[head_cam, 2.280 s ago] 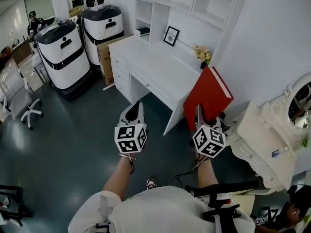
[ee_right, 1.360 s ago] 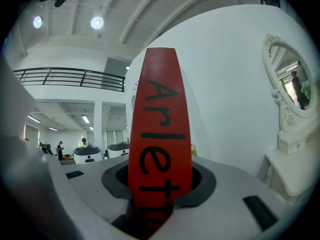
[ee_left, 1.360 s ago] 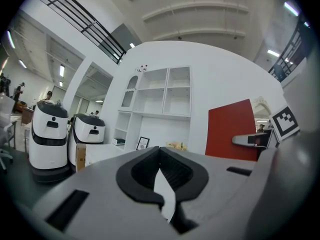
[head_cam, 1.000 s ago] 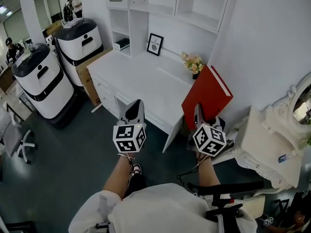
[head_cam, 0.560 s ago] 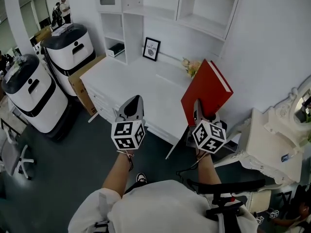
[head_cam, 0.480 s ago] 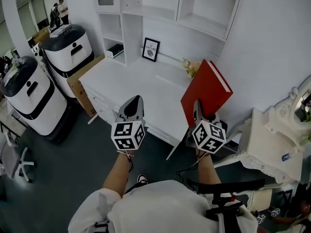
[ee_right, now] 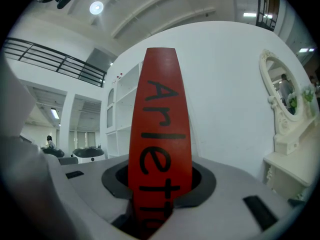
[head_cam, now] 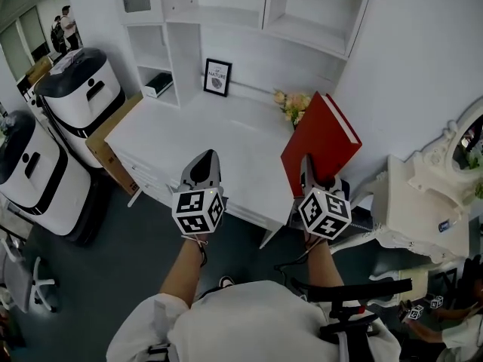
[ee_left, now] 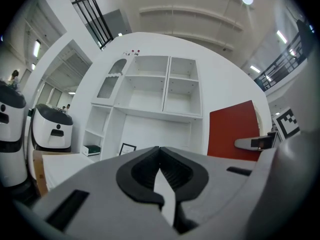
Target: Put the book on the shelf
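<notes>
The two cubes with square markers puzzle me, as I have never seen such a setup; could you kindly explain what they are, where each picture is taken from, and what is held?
No robot: a person holds a two-jaw gripper in each hand, and the cubes are part of those. The head view looks down from the person's head; the other two cameras ride on the grippers, looking along their jaws. The left gripper is shut and empty. The right gripper clamps a red book, spine toward its camera. Below stands a white desk with a framed picture and flowers, open shelves above.
</notes>
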Demonstrator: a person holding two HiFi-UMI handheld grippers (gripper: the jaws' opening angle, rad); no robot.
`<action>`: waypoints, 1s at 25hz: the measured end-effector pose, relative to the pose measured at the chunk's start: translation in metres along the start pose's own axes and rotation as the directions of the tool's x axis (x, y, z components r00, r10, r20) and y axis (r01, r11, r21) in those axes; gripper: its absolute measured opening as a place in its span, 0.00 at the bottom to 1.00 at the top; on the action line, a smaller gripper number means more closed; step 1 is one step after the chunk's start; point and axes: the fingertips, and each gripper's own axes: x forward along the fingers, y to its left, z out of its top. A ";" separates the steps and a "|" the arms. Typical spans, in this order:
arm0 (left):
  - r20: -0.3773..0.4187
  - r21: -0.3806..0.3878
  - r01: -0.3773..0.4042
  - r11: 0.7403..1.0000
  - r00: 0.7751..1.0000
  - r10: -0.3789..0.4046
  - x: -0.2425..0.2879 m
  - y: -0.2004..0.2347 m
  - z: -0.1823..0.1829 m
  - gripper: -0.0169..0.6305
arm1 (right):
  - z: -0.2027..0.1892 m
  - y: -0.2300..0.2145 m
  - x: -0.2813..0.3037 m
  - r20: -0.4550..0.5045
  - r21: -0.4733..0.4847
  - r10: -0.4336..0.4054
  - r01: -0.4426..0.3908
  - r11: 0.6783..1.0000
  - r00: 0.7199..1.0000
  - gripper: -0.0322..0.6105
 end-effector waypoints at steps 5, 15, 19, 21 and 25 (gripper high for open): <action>-0.023 0.022 0.084 0.996 0.996 -0.083 0.027 -0.009 -0.005 0.04 | -0.003 -0.017 0.004 0.001 0.009 -0.082 0.082 0.997 0.997 0.32; -0.056 0.014 0.111 0.994 0.992 -0.110 0.079 -0.028 -0.016 0.04 | 0.001 -0.054 0.017 -0.015 -0.013 -0.142 0.142 0.990 0.990 0.32; -0.054 0.029 0.094 0.995 0.994 -0.093 0.091 -0.028 -0.011 0.04 | 0.006 -0.061 0.033 -0.008 -0.013 -0.134 0.134 0.991 0.991 0.32; -0.047 0.052 0.080 0.995 0.996 -0.078 0.096 -0.024 -0.006 0.04 | 0.011 -0.059 0.039 0.002 -0.022 -0.122 0.122 0.992 0.993 0.32; -0.035 0.037 0.070 0.997 0.997 -0.069 0.107 -0.024 -0.001 0.04 | 0.021 -0.059 0.048 0.002 -0.068 -0.132 0.132 0.989 0.991 0.32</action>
